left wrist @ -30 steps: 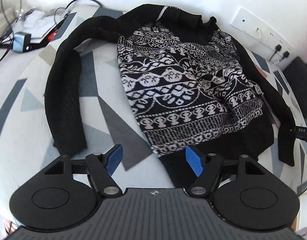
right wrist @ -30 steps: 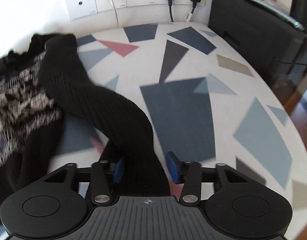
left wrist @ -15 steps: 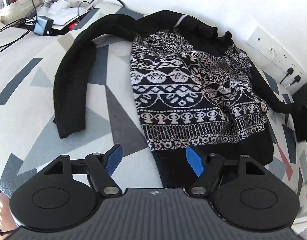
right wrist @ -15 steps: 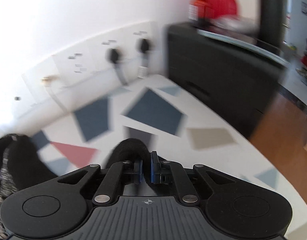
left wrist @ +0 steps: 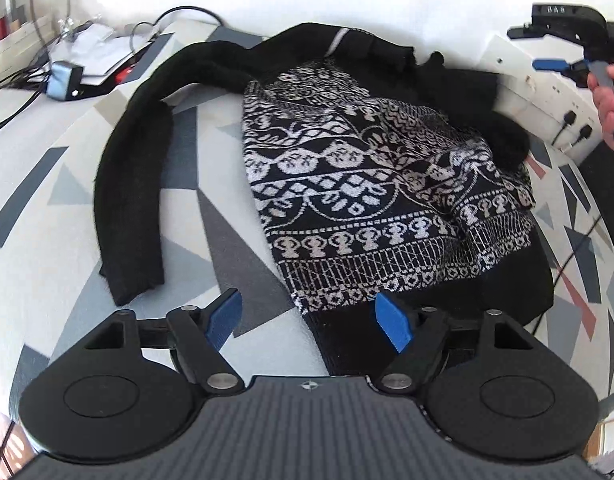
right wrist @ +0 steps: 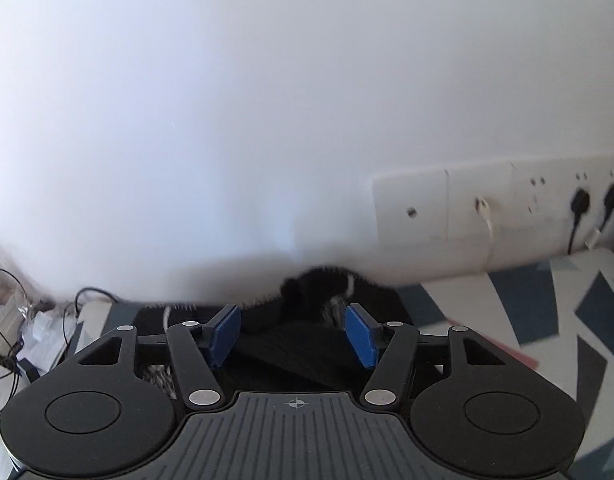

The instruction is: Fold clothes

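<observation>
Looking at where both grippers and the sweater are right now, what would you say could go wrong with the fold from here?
1. The sweater has one long black sleeve lying out across the table; it may trail or bunch if the body is folded first.
2. The patterned body is rumpled at its far side, so creases could get folded in.
3. Both the left gripper and right gripper are open and hold nothing; a shallow pinch on thick knit might slip.

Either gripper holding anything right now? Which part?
Nothing held. Left gripper is open above the black-and-white patterned knit sweater's hem; right gripper is open over its black sleeve.
</observation>
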Tool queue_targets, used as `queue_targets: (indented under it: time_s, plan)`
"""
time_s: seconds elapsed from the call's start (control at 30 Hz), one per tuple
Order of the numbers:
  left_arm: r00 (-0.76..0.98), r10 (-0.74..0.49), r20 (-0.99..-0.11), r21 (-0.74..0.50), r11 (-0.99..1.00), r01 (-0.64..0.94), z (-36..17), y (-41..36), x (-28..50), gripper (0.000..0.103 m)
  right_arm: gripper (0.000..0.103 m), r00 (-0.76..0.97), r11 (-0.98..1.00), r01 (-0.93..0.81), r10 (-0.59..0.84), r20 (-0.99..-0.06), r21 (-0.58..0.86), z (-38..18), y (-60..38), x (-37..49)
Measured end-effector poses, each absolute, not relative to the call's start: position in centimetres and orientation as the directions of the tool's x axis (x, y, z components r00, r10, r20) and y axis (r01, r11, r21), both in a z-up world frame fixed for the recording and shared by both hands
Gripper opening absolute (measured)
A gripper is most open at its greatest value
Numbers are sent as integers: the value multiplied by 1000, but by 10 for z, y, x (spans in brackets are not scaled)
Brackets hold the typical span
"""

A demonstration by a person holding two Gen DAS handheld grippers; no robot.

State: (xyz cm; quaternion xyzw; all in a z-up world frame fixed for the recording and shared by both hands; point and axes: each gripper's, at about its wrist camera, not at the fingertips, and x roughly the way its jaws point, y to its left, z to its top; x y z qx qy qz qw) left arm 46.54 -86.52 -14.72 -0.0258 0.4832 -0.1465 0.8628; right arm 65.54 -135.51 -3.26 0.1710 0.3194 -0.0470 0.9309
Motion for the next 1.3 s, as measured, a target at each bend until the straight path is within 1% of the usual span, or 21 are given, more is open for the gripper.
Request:
queue_targets:
  time_s: [0.1, 0.23, 0.37, 0.5, 0.57, 0.63, 0.73, 0.83, 0.87, 0.9, 0.93, 0.97, 1.0, 1.07, 1.1, 1.17, 1.3]
  plan:
    - [476, -286, -831, -176, 949, 262, -150, -871, 467, 84, 55, 771, 930, 250, -23, -636, 269, -50, -1373, 628]
    - [457, -296, -839, -163, 938, 307, -155, -878, 468, 84, 54, 725, 904, 356, -109, -680, 235, -85, -1411, 575]
    - [438, -305, -846, -151, 924, 351, -159, -885, 470, 84, 54, 678, 877, 422, -137, -722, 229, -116, -1419, 509]
    - [408, -309, -859, -129, 902, 412, -163, -896, 463, 85, 54, 652, 895, 389, -100, -751, 219, -144, -1396, 460]
    - [392, -310, -866, -118, 889, 441, -166, -902, 459, 87, 54, 650, 910, 348, -59, -758, 227, -151, -1380, 443]
    - [373, -313, -873, -117, 879, 463, -169, -907, 456, 87, 54, 657, 930, 287, -17, -754, 228, -156, -1364, 430]
    - [338, -329, -882, -132, 860, 493, -174, -914, 453, 87, 55, 641, 961, 193, 30, -767, 200, -162, -1340, 424]
    - [349, -326, -879, -103, 844, 527, -179, -923, 448, 87, 55, 630, 967, 151, 67, -773, 206, -166, -1324, 425]
    - [357, -327, -875, -97, 841, 533, -180, -925, 447, 85, 53, 632, 965, 150, 74, -772, 215, -168, -1322, 428]
    - [375, -323, -869, -85, 843, 531, -181, -927, 447, 78, 47, 630, 961, 155, 84, -772, 231, -169, -1321, 431]
    - [396, -319, -861, -72, 846, 528, -182, -928, 447, 56, 39, 627, 956, 159, 96, -773, 247, -170, -1320, 435]
    - [412, -316, -854, -61, 848, 526, -181, -928, 448, 39, 19, 619, 947, 164, 118, -776, 275, -171, -1319, 439]
    - [403, -327, -855, -79, 850, 521, -181, -926, 451, 21, 13, 614, 939, 170, 137, -778, 299, -171, -1318, 443]
    - [412, -332, -849, -116, 877, 466, -180, -918, 461, 16, 11, 622, 931, 172, 151, -768, 322, -168, -1315, 451]
    - [424, -323, -846, -122, 892, 435, -180, -913, 466, 16, 11, 628, 930, 169, 154, -763, 327, -167, -1314, 455]
    - [469, -279, -838, -91, 919, 383, -181, -904, 475, 16, 10, 640, 926, 163, 163, -751, 340, -163, -1312, 464]
    - [517, -234, -823, -60, 942, 331, -182, -889, 486, 16, 10, 668, 921, 147, 176, -723, 360, -152, -1306, 478]
